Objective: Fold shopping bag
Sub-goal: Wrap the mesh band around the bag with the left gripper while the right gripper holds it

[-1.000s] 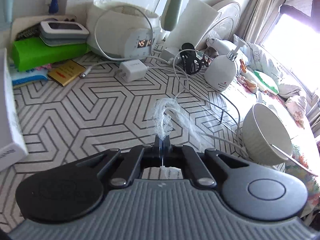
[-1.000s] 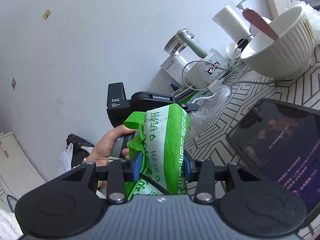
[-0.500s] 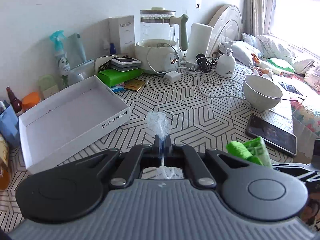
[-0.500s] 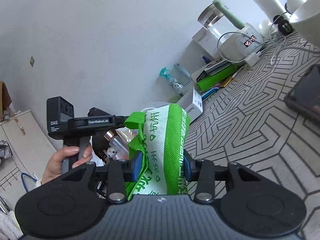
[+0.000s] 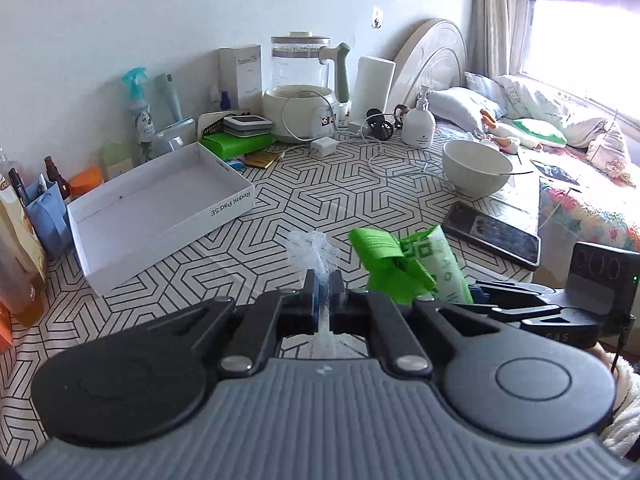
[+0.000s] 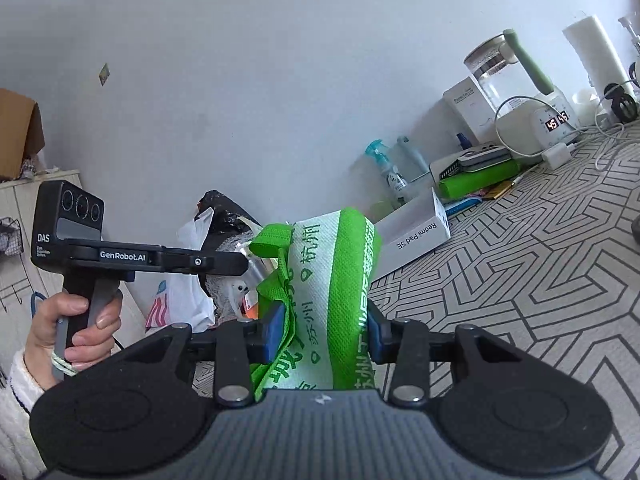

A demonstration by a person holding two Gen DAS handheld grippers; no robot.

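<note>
A: What do the tools hold?
B: The right gripper clamps the shopping bag, bundled compactly, lifted over the table's near edge; the left gripper pinches clear plastic.
A: Finished?
B: Looks folded; can't confirm.

"Redmi Pad SE" on white box

Patterned table, box tray, bowl

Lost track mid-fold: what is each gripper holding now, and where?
Right gripper clamps the folded green-and-white non-woven shopping bag across its bundled body. Left gripper pinches a scrap of clear crinkled plastic film at its lower end.
</note>
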